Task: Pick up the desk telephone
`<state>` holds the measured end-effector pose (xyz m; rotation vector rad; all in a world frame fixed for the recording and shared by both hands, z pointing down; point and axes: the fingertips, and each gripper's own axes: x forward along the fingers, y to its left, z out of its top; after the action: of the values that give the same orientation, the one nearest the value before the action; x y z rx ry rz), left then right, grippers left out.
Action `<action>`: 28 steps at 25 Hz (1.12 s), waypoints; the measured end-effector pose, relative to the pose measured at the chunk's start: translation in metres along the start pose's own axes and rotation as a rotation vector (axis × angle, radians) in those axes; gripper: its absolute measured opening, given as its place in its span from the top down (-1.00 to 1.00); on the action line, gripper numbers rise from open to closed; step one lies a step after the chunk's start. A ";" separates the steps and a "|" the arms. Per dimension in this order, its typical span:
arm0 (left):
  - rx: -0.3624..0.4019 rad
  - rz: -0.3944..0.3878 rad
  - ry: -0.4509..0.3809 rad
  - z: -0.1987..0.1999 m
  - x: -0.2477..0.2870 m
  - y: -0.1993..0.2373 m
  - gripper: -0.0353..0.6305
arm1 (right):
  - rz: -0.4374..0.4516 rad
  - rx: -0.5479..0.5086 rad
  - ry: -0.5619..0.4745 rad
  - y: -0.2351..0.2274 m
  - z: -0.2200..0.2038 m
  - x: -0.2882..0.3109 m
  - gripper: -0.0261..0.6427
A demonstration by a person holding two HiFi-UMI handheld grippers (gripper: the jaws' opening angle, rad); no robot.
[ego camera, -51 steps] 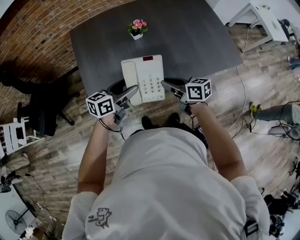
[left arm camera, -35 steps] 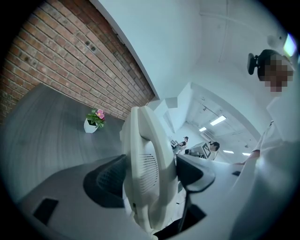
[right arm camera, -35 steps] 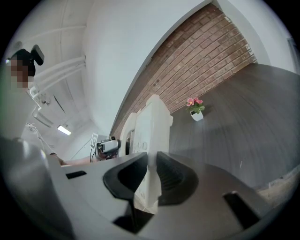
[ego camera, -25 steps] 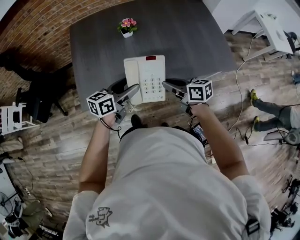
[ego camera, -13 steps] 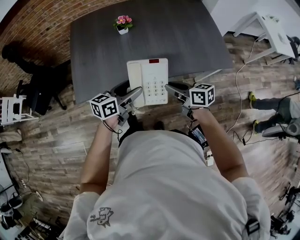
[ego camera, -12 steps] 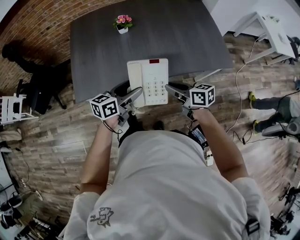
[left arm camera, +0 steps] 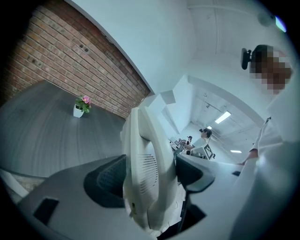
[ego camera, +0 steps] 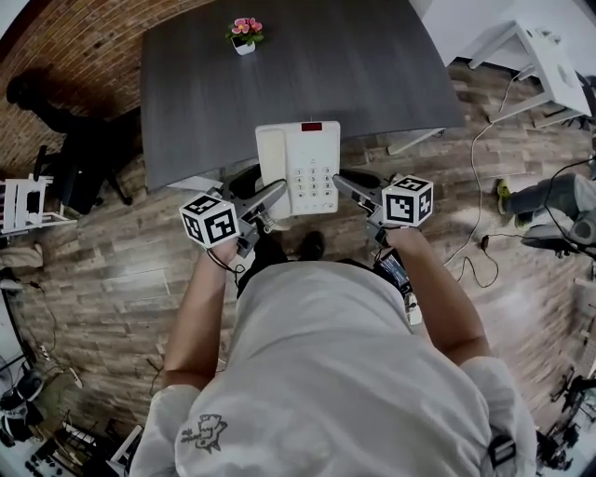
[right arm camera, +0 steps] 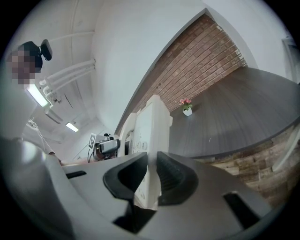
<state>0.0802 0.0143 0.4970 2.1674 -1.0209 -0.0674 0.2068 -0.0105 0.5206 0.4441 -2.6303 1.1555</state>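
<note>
moved: telephone (ego camera: 298, 168) has slid back past the near edge of the desk (ego camera: 372, 74) | left claw (ego camera: 272, 193) clamped wide on handset side, right claw (ego camera: 345, 183) pinching thin edge | guess: it's lifted, pickup basically done

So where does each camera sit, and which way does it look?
Head view: on the person's head, looking steeply down at the phone between left gripper and right gripper; shirt, arms show.
Left gripper view: on that gripper, along jaws shut on the phone's handset side; person at right.
Right gripper view: same, jaws on the keypad side; person at left.
All share: phone, table, flowers.
</note>
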 end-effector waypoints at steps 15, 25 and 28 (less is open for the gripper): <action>-0.010 0.006 -0.016 -0.010 -0.017 -0.007 -0.13 | -0.006 -0.002 -0.002 0.016 -0.011 -0.002 0.72; -0.016 0.020 -0.026 -0.009 -0.024 -0.004 -0.13 | 0.006 -0.012 -0.006 0.020 -0.007 0.004 0.72; -0.018 0.023 -0.030 -0.008 -0.027 -0.002 -0.13 | 0.009 -0.011 -0.005 0.022 -0.006 0.007 0.72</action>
<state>0.0660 0.0385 0.4947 2.1443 -1.0581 -0.0986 0.1930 0.0070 0.5120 0.4335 -2.6443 1.1430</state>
